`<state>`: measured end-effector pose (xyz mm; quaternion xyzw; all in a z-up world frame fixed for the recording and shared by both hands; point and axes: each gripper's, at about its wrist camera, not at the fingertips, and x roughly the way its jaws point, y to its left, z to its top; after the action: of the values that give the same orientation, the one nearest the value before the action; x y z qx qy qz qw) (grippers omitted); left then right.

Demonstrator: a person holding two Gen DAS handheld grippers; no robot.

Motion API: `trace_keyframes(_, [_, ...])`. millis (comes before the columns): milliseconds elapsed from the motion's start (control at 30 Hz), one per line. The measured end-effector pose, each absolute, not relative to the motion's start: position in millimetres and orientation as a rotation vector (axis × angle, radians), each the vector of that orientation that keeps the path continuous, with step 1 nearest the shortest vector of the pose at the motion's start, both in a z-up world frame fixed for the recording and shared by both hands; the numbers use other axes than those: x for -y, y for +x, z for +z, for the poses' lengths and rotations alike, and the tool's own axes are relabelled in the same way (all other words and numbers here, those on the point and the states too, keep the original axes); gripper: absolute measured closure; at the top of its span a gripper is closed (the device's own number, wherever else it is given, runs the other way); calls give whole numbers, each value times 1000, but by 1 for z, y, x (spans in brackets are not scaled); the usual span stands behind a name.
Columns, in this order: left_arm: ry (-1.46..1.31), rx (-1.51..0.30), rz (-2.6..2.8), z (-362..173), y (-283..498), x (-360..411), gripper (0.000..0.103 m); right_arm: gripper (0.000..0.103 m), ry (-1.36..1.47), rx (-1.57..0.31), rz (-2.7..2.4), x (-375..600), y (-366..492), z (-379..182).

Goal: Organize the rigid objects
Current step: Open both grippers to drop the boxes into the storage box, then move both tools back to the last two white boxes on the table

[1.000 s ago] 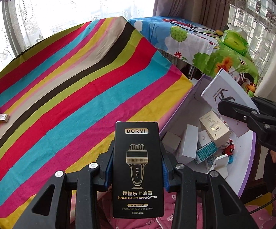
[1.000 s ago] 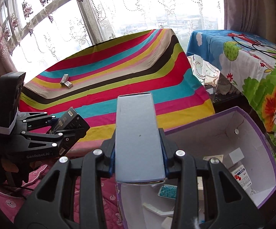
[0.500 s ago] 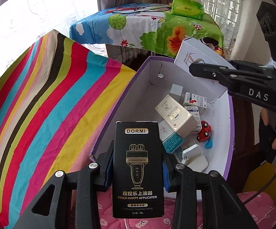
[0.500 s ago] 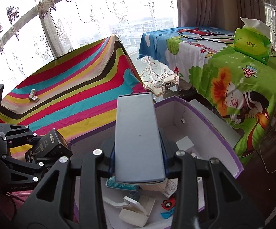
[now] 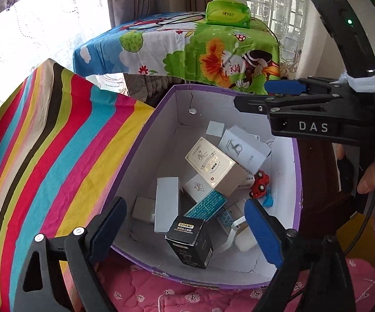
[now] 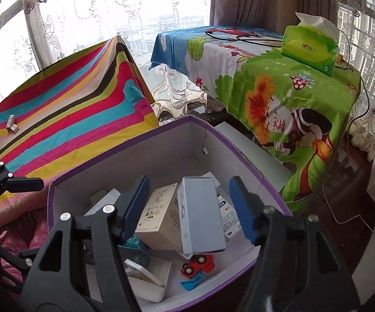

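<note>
As both claws release, we log two boxes dropped.
Left gripper (image 5: 185, 223) and right gripper (image 6: 188, 208) jaws opening, empty; black box (image 5: 190, 241) and grey box (image 6: 200, 215), clamped a second ago, now lie in the purple bin (image 5: 146, 145).

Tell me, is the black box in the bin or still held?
In the bin. The black box lies tilted among other boxes inside the bin, clear of the left gripper's opening jaws.

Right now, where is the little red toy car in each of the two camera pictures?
Left wrist view: the red toy car lies in the purple box, right of centre by its right wall.
Right wrist view: the car lies low and centre on the box floor, under the grey box.
Shared landmark: the green tissue pack.
</note>
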<state>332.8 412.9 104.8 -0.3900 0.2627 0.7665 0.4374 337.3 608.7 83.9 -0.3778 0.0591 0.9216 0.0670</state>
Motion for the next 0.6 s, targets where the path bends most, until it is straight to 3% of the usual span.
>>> trace_keyframes(33, [-958, -637, 1912, 107, 332, -410, 0, 32, -1136, -171, 2781, -606, 337, 86])
trace_keyframes(300, [-935, -478, 1994, 115, 302, -360, 0, 29, -1217, -36, 2873, -549, 311, 100])
trace_keyframes(433, [-1005, -359, 2095, 105, 270, -311, 0, 22, -1289, 96, 2953, -492, 288, 99])
trace_keyframes(600, [-1091, -118, 2240, 92, 228, -218, 0, 21, -1469, 275, 3027, -408, 256, 78])
